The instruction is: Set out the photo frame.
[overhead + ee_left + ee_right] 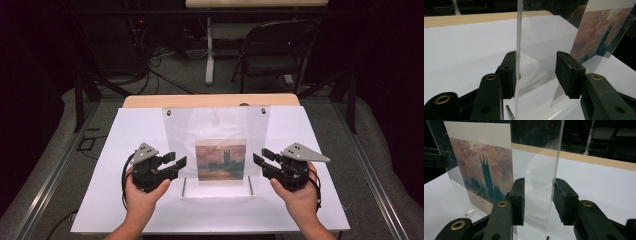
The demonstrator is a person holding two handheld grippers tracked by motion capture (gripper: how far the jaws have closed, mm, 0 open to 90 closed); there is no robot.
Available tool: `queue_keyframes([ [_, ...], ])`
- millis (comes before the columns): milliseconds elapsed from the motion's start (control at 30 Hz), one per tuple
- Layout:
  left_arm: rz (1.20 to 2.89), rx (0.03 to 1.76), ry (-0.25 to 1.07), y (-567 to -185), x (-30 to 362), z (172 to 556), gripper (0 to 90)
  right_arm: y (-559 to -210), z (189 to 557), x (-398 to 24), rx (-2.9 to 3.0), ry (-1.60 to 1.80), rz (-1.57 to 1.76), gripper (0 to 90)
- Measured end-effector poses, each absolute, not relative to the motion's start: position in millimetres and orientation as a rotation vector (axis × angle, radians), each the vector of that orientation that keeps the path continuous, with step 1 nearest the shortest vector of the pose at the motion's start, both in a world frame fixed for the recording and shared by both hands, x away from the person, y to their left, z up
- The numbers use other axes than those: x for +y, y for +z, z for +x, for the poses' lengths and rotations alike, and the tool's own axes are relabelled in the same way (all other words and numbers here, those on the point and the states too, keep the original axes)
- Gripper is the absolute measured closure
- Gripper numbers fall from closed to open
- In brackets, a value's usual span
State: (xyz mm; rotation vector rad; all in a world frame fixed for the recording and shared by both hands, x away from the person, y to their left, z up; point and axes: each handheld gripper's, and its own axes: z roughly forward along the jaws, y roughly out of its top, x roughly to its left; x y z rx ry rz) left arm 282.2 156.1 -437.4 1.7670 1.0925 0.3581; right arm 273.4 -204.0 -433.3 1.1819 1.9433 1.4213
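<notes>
Hands come in from the bottom edge of the high view, the left hand (141, 197) and the right hand (300, 196) each wrapped round a gripper. Beneath them a white board (100, 200) covers most of the wooden table (150, 101), and a folding chair (272, 50) stands on the floor well behind.

On the board a clear acrylic frame (216, 125) stands upright, holding a painted print (220, 159) of a dark tower under a reddish sky; the print sits in the lower middle of the frame, between the two grippers.

Left gripper (176, 163) straddles the frame's left edge (518, 37). In the left gripper view one pad touches that edge and the other stands clear, so the jaws are half open with no squeeze.

Right gripper (258, 160) straddles the right edge (556, 165). In the right gripper view one pad lies just at the sheet and the other is apart, so these jaws are also loose round the sheet.

Two small metal pins (183, 186) lie at the frame's foot.
</notes>
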Motion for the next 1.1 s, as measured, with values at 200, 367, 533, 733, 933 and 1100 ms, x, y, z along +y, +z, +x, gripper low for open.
queue_keyframes([
  [200,1.77,1.093,0.344,-436.4,157.1,281.9,53.2,-432.0,272.7,-204.8,1.961,1.424,1.186,61.0],
  [367,1.79,1.094,0.338,-433.8,159.3,280.7,53.5,-430.1,272.7,-207.8,1.993,1.433,1.169,59.7],
  [533,1.783,1.094,0.349,-428.1,169.4,275.9,48.6,-426.6,270.4,-218.0,2.004,1.422,1.162,53.4],
  [733,1.756,1.106,0.379,-425.3,191.4,269.8,44.4,-424.6,263.8,-235.4,1.971,1.393,1.152,45.3],
  [933,1.751,1.132,0.478,-438.9,211.3,265.1,40.4,-429.4,256.5,-255.7,1.907,1.345,1.179,39.9],
  [1100,1.744,1.163,0.519,-455.0,226.4,258.0,36.9,-441.2,251.2,-266.6,1.907,1.306,1.217,39.0],
])
